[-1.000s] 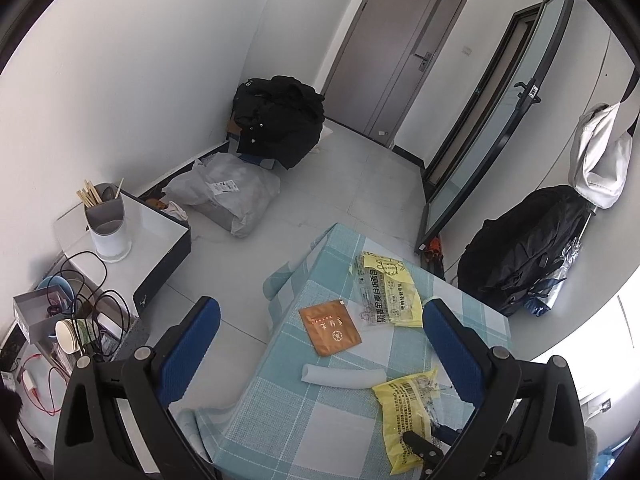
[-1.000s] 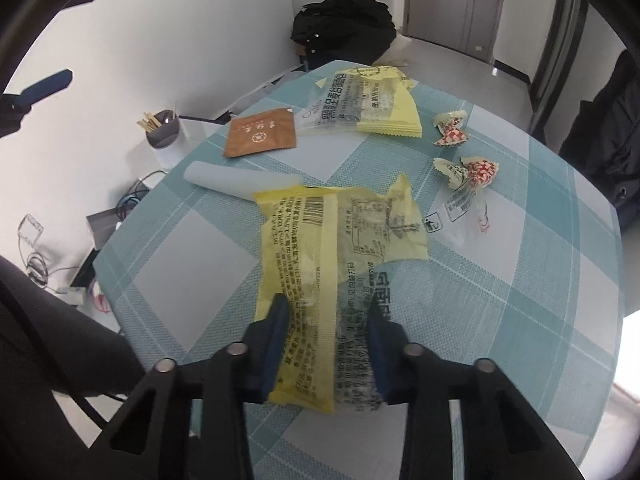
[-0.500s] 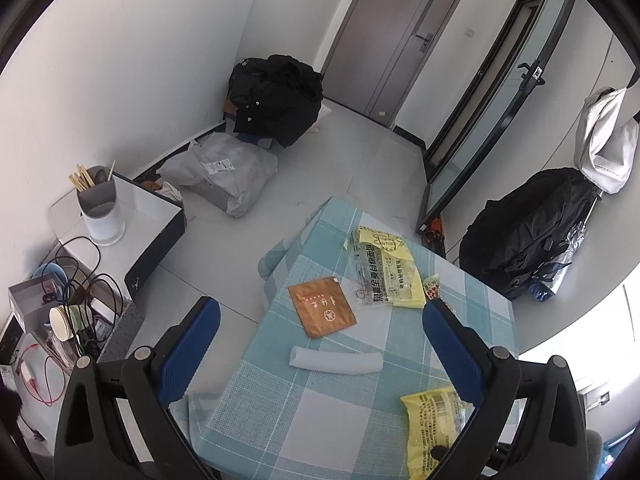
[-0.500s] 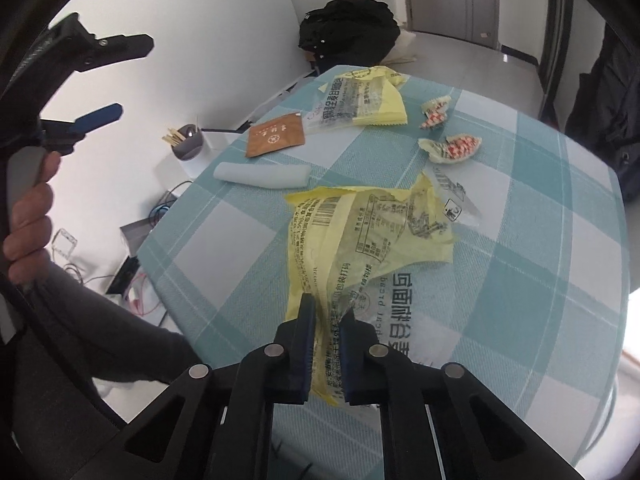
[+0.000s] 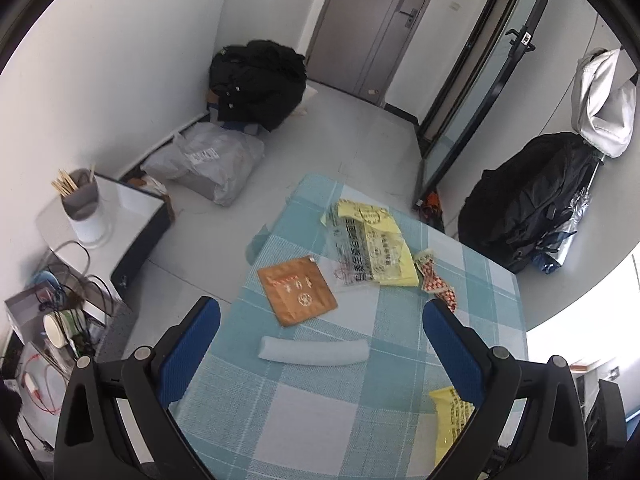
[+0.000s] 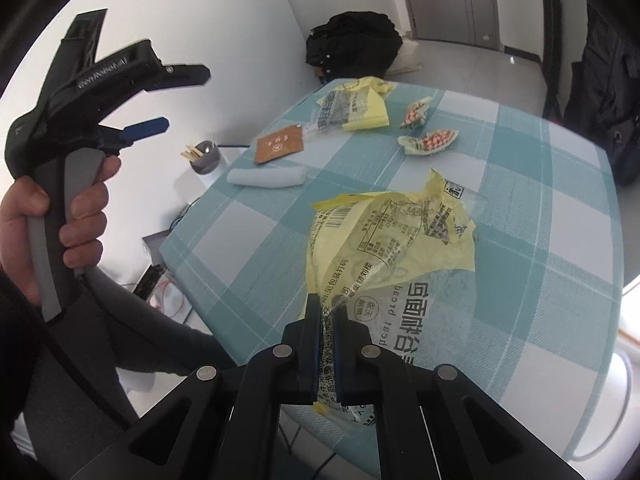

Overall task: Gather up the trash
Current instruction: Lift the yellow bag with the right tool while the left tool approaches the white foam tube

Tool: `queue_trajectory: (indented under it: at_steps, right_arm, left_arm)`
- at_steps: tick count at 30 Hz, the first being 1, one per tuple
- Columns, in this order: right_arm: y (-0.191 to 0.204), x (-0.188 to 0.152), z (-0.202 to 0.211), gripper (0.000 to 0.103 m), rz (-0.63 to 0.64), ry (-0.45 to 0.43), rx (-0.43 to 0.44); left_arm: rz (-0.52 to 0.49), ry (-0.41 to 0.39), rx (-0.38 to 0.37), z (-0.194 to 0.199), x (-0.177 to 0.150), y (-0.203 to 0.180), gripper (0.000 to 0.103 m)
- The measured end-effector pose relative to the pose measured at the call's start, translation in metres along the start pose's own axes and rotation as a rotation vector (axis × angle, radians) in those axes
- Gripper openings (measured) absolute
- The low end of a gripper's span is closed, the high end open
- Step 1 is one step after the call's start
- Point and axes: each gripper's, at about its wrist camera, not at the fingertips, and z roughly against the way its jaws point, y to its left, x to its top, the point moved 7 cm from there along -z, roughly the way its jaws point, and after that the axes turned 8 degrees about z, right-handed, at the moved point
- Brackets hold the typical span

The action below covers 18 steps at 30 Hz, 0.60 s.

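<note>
My right gripper point(image 6: 327, 312) is shut on the near end of a yellow plastic wrapper point(image 6: 392, 236), which is drawn toward the table's near edge. That same yellow wrapper point(image 5: 450, 416) shows at the lower right of the left wrist view. My left gripper point(image 5: 322, 320) stands open above the table, over a white roll point(image 5: 314, 352) and a brown sachet point(image 5: 296, 294). Farther off lie another yellow wrapper point(image 5: 370, 246) and red-patterned wrappers point(image 5: 436, 284). From the right wrist view, a hand holds the left gripper point(image 6: 160, 100) at the left.
A teal checked tablecloth point(image 5: 304, 420) covers the table. On the floor are a grey parcel bag point(image 5: 208, 164) and a black bag point(image 5: 258, 80). A white side table with a cup of chopsticks point(image 5: 78, 196) stands at left. A black backpack point(image 5: 528, 200) leans at right.
My right gripper's jaws closed on the yellow wrapper and pulled it toward the near edge. My left gripper moved in over the table, bringing the roll and sachet between its fingers.
</note>
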Motion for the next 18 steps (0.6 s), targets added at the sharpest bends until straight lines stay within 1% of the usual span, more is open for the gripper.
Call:
queue_trajectory:
  at_steps: [3,6,7,9,14,16,18]
  right_arm:
    - [0.001,0.004,0.005,0.004,0.047,-0.022,-0.034]
    - [0.006,0.008,0.011,0.004,0.126,-0.053,-0.098]
    - [0.006,0.009,0.011,0.004,0.139,-0.056,-0.104]
    - [0.008,0.008,0.009,0.004,0.145,-0.05,-0.087]
    - [-0.002,0.007,0.0,0.004,0.087,-0.035,-0.059]
    - [-0.008,0.01,-0.001,0.004,0.054,-0.042,-0.041]
    - [-0.013,0.013,-0.001,0.004,0.033,-0.05,-0.032]
  left_arm:
    - [-0.006,0.037,0.024,-0.008,-0.005,0.004,0.1]
    - [-0.01,0.042,0.041,-0.012,-0.008,0.008,0.1]
    - [-0.006,0.044,0.04,-0.014,-0.008,0.009,0.1]
    - [0.01,0.059,0.04,-0.019,-0.008,0.015,0.1]
    - [0.074,0.15,0.068,-0.042,-0.013,0.033,0.1]
    - [0.066,0.176,0.075,-0.05,-0.016,0.033,0.1]
    - [0.022,0.19,0.087,-0.056,-0.018,0.026,0.1]
